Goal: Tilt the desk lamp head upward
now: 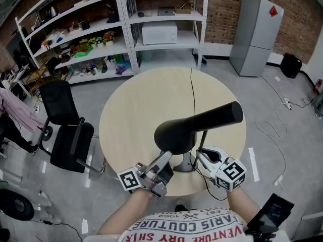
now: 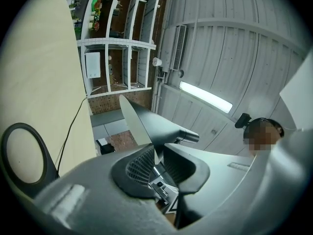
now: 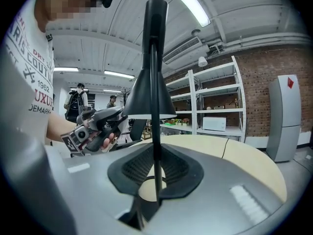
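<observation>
Black lamp (image 1: 198, 125), beige table (image 1: 139, 102).

Head view overhead, gripper views close, sharing lamp (image 1: 197, 127)

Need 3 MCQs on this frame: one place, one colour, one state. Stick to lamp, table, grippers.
1. Where does the black cone-headed desk lamp stand?
A. near the person's edge of the round beige wooden table
B. on the floor
C. on a shelf

2. What colour is the lamp's cord?
A. white
B. black
C. red

3. What are the right gripper's jaws closed on?
A. nothing
B. the cord
C. the lamp's thin upright stem

Key: 1 A, the head view shows its base on the tabletop close to the person. 2 B, a black line runs across the table. 3 C, the right gripper view shows both pads against the stem.
</observation>
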